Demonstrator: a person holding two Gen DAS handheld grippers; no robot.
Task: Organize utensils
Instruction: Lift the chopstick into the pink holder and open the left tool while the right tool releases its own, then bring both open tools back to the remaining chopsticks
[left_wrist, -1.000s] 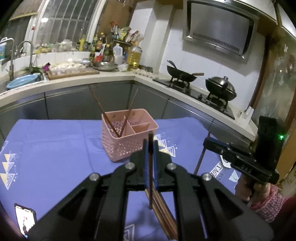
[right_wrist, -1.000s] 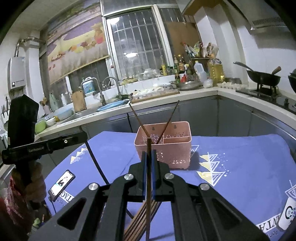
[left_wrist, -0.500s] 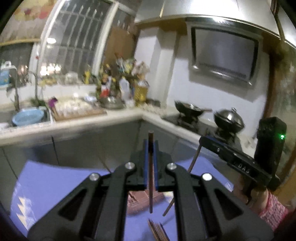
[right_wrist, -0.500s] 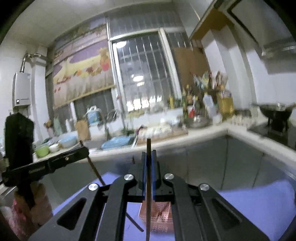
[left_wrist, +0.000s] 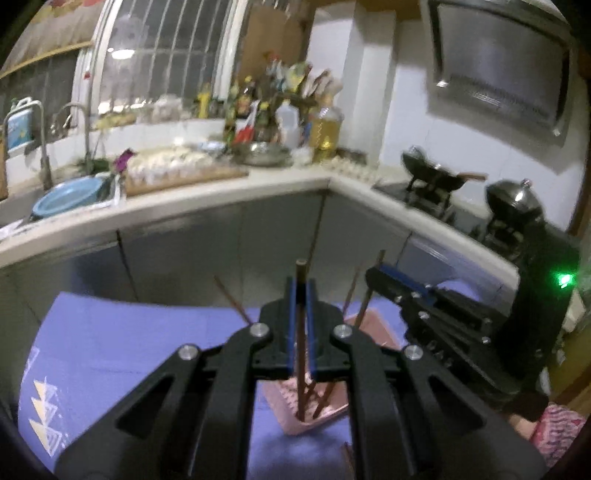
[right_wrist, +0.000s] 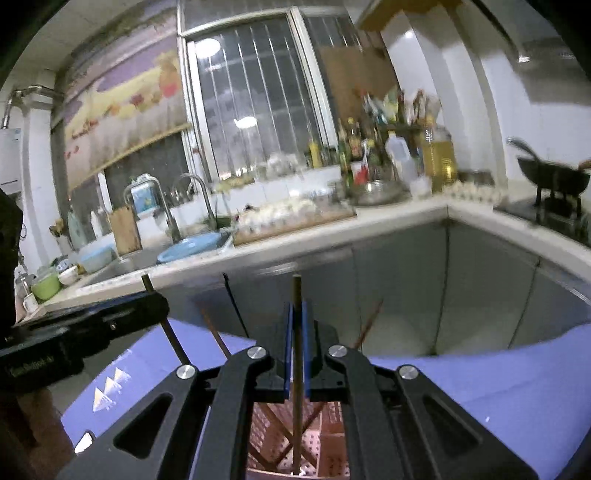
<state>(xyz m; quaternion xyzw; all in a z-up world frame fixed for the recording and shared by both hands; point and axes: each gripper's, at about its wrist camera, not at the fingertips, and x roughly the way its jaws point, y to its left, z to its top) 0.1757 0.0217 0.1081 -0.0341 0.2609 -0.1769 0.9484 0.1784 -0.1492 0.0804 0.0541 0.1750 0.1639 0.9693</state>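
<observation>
My left gripper (left_wrist: 301, 295) is shut on a brown chopstick (left_wrist: 301, 373) held upright, its lower end inside the pink utensil basket (left_wrist: 373, 326) on the purple cloth. My right gripper (right_wrist: 295, 317) is shut on another brown chopstick (right_wrist: 296, 413), upright, its tip down in the basket (right_wrist: 332, 443) directly below. Other chopsticks (right_wrist: 216, 336) lean in the basket. The right gripper shows in the left wrist view (left_wrist: 380, 277) beside the basket; the left gripper shows in the right wrist view (right_wrist: 151, 302), holding its stick.
The purple tablecloth (left_wrist: 129, 347) covers the table. More chopsticks (left_wrist: 349, 458) lie on it near me. Grey cabinets and a counter (left_wrist: 221, 192) with sink, bottles and stove stand behind. A phone (right_wrist: 83, 446) lies at the cloth's left.
Both grippers rose from the table with a chopstick each, moved forward over the basket, and now hold the sticks' lower ends inside it.
</observation>
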